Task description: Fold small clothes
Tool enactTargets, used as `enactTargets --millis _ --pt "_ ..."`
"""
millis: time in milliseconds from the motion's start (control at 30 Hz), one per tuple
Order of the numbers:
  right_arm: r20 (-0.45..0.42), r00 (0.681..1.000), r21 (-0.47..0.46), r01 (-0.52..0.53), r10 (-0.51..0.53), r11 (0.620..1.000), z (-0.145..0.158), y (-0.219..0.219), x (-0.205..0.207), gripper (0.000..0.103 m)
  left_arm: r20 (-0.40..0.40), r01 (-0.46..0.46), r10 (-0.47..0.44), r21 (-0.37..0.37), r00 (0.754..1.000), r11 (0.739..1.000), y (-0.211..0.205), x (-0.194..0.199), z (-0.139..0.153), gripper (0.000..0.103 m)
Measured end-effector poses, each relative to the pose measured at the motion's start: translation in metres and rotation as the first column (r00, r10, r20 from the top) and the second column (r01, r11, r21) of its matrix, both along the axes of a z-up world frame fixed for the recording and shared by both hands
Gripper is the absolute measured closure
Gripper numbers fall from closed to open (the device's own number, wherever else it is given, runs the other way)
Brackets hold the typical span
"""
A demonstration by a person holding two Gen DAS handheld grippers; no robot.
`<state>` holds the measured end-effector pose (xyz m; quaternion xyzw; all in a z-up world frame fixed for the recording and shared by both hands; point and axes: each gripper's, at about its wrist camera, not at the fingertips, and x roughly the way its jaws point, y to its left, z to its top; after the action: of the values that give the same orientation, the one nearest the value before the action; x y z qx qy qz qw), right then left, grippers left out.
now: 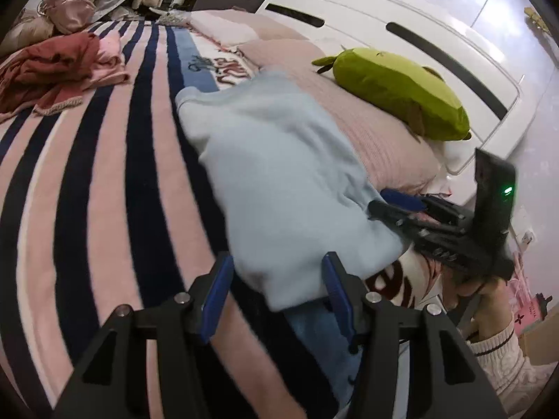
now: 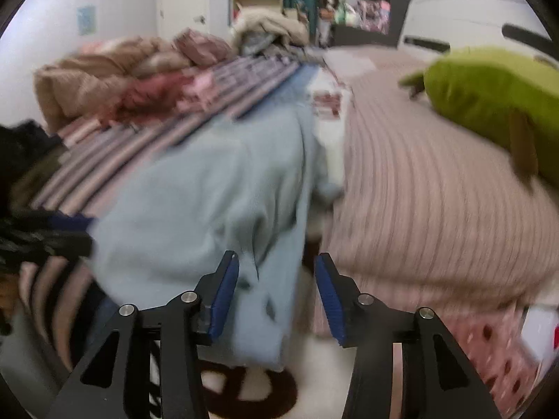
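A light blue garment [image 1: 279, 174] lies on the striped bedspread [image 1: 104, 174], stretching away from me. My left gripper [image 1: 277, 279] is open, its blue pads on either side of the garment's near edge. My right gripper shows in the left wrist view [image 1: 394, 204] at the garment's right edge. In the right wrist view the right gripper [image 2: 276, 279] is open, with the garment's [image 2: 195, 209] near edge between its pads. That view is blurred. The left gripper [image 2: 52, 234] shows there at the far left.
A green plush toy [image 1: 401, 94] lies on a pink ribbed pillow [image 1: 377, 139] to the right. A pile of red and pink clothes [image 1: 52, 70] sits at the far left of the bed. A white headboard [image 1: 401, 28] stands behind. A sleeved hand [image 1: 496, 331] holds the right gripper.
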<state>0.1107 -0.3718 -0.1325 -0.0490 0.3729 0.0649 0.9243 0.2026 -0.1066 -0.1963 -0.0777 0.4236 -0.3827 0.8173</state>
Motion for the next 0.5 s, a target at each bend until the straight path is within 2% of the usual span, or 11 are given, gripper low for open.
enactTargets --millis 33,100,167,200,233,267,300,367,400,433,500 --pt "0.021 1.000 0.005 -0.020 0.020 1.000 0.012 0.000 0.003 0.058 0.007 -0.005 0.005 -0.008 1.000 1.000 0.001 0.003 0.003 0.051" --pt "0.027 0.998 0.019 -0.054 0.054 0.998 0.024 0.003 0.016 0.057 0.011 -0.013 0.013 -0.006 1.000 1.000 0.000 0.010 0.006 0.041" --pt "-0.013 0.996 0.035 -0.086 0.087 0.996 0.025 0.009 0.037 0.054 -0.004 0.004 -0.004 0.004 1.000 1.000 -0.006 0.018 0.004 0.034" --pt "-0.051 0.994 0.028 -0.095 0.096 0.995 0.018 0.012 0.051 0.057 -0.015 0.011 -0.011 -0.001 1.000 1.000 -0.009 0.023 0.000 0.032" --pt "-0.081 0.994 -0.007 -0.076 0.075 0.997 0.009 0.014 0.063 0.061 -0.032 0.013 -0.013 -0.008 0.999 1.000 -0.011 0.027 -0.004 0.032" --pt "-0.091 0.994 -0.042 -0.058 0.054 0.997 0.004 0.015 0.069 0.085 -0.045 0.014 -0.015 -0.013 0.999 1.000 -0.012 0.030 -0.008 0.032" --pt "-0.091 0.996 -0.120 -0.019 0.008 0.993 -0.005 0.015 0.074 0.099 -0.060 0.016 -0.018 -0.026 0.998 1.000 -0.015 0.034 -0.013 0.032" --pt "-0.088 0.996 -0.177 0.007 -0.023 0.984 -0.017 0.010 0.074 0.096 -0.088 0.025 -0.029 -0.047 0.996 0.999 -0.021 0.039 -0.020 0.032" --pt "-0.094 0.995 -0.180 0.016 -0.033 0.984 -0.022 0.006 0.069 0.097 -0.112 0.030 -0.036 -0.057 0.993 0.998 -0.025 0.042 -0.025 0.034" --pt "-0.095 0.995 -0.186 0.017 -0.035 0.982 -0.024 0.003 0.064 0.097 -0.131 0.038 -0.046 -0.064 0.990 0.997 -0.030 0.044 -0.030 0.047" --pt "-0.090 0.995 -0.199 0.023 -0.042 0.980 -0.025 0.000 0.053 0.097 -0.132 0.040 -0.046 -0.052 0.990 0.998 -0.035 0.043 -0.034 0.057"
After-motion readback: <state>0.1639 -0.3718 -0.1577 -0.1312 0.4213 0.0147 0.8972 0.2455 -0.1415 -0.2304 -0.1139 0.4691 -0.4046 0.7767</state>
